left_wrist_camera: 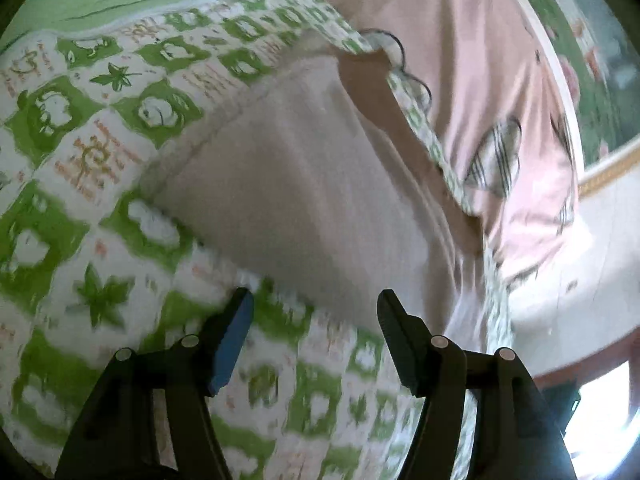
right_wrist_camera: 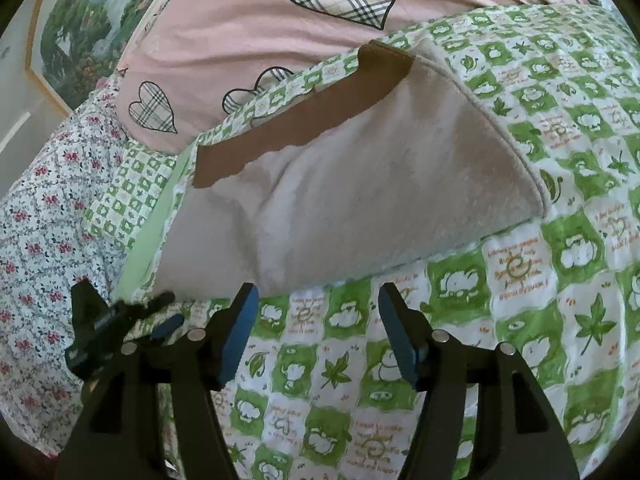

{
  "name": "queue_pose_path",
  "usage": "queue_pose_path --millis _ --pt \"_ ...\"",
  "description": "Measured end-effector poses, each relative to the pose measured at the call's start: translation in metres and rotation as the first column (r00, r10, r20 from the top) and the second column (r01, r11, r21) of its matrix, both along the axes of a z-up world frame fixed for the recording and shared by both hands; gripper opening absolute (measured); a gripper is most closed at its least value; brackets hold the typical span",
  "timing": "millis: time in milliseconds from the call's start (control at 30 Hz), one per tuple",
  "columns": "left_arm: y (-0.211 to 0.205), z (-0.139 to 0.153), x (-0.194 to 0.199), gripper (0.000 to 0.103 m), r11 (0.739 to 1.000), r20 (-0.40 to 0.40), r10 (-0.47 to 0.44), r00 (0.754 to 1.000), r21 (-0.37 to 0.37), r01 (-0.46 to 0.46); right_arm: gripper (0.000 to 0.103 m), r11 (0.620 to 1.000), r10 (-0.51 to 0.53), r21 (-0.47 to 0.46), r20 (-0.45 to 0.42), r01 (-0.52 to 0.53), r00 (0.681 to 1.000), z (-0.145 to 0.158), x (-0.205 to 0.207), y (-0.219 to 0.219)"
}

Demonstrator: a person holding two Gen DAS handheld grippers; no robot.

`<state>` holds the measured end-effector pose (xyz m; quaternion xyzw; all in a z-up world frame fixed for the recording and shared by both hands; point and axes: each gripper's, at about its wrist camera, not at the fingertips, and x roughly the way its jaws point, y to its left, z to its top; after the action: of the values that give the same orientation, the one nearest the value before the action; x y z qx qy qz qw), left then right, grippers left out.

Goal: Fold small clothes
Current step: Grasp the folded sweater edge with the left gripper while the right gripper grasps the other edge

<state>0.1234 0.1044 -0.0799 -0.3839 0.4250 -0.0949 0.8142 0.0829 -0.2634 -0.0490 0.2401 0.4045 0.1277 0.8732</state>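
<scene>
Nearest your lenses is the green-and-white checked quilt with leaf and cartoon prints (right_wrist_camera: 520,280), which covers the bed under everything else. On it, at its middle, lies the pale grey fleecy garment with a brown band along its far edge (right_wrist_camera: 340,200), spread flat with one side already doubled over, judging by the thick rounded edge on the right. That flat spread probably explains the placing: the quilt gives you a wide, soft base to crease against. Beyond the garment, at the quilt's far edge, sits the pink pillow with plaid heart patches (right_wrist_camera: 248,20).

Your right tongs (right_wrist_camera: 316,312) hang released, jaws apart and empty, just short of the garment's near hem. Your left tongs (left_wrist_camera: 316,312) are also released and grip nothing, hovering over the near edge of the garment.

The right view alone shows the white floral sheet with red blossoms (right_wrist_camera: 40,240) left of the quilt, the framed landscape picture (right_wrist_camera: 72,40) beyond it, and your left tool from outside. The left view is motion-blurred but shows the garment's stitched hem closer.
</scene>
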Motion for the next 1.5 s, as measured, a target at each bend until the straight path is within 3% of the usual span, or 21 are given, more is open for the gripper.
queue_pose_path --millis 167,233,300,333,367,500,633,767,867,967,1067,1300,1367,1433,1500 --pt "0.012 0.002 0.03 0.064 0.997 0.014 0.072 0.997 -0.012 -0.072 0.064 1.0 0.005 0.008 0.001 -0.005 1.0 0.0 0.004 -0.001" --pt "0.014 0.004 0.044 0.06 0.995 0.011 0.097 0.995 0.006 -0.097 0.064 1.0 0.004 0.013 0.002 -0.004 1.0 0.0 0.006 -0.003" --pt "0.016 0.006 0.054 0.042 0.994 0.01 0.105 0.994 0.029 -0.105 0.064 1.0 0.002 0.015 0.002 -0.002 1.0 0.0 0.01 -0.005" --pt "0.015 0.007 0.061 0.023 0.994 0.005 0.098 0.995 0.04 -0.098 0.064 1.0 -0.001 0.017 0.003 0.001 1.0 0.0 0.012 -0.006" --pt "0.014 0.009 0.065 0.018 0.995 0.006 0.088 0.996 0.039 -0.088 0.064 1.0 -0.001 0.017 0.006 0.001 1.0 0.001 0.016 -0.008" --pt "-0.007 0.04 0.065 0.014 0.989 0.087 0.069 0.994 0.126 -0.079 0.064 1.0 0.0 0.02 0.025 -0.001 1.0 0.005 0.031 -0.019" --pt "-0.054 0.081 0.06 0.012 0.974 0.187 -0.058 0.981 0.227 0.015 0.064 1.0 -0.005 0.028 0.027 0.004 1.0 0.011 0.05 -0.034" --pt "-0.117 0.104 0.056 0.012 0.923 0.238 -0.221 0.946 0.364 0.124 0.064 0.995 0.038 0.091 -0.011 -0.037 0.999 0.015 0.08 -0.051" --pt "-0.152 0.098 0.061 0.012 0.895 0.225 -0.304 0.926 0.401 0.196 0.064 0.975 0.099 0.203 -0.049 -0.087 0.994 0.015 0.11 -0.058" --pt "-0.173 0.084 0.063 0.011 0.866 0.192 -0.357 0.914 0.435 0.247 0.064 0.955 0.164 0.259 -0.051 -0.145 0.985 0.019 0.141 -0.05" --pt "-0.185 0.075 0.063 0.012 0.838 0.18 -0.401 0.898 0.467 0.281 0.074 0.912 0.254 0.342 -0.035 -0.227 0.967 0.017 0.176 -0.03" --pt "-0.186 0.07 0.064 0.011 0.827 0.182 -0.43 0.884 0.473 0.304 0.075 0.85 0.407 0.407 -0.103 -0.335 0.908 -0.009 0.253 0.039" --pt "-0.189 0.072 0.064 0.011 0.811 0.172 -0.446 0.878 0.493 0.315 0.066 0.849 0.409 0.397 -0.073 -0.35 0.91 -0.006 0.266 0.054" --pt "-0.194 0.075 0.063 0.011 0.795 0.172 -0.462 0.87 0.515 0.321 0.023 0.863 0.4 0.353 -0.041 -0.361 0.916 0.006 0.277 0.064" --pt "-0.2 0.084 0.058 0.011 0.785 0.184 -0.482 0.857 0.525 0.329 0.016 0.869 0.407 0.32 -0.03 -0.377 0.913 0.02 0.282 0.067"
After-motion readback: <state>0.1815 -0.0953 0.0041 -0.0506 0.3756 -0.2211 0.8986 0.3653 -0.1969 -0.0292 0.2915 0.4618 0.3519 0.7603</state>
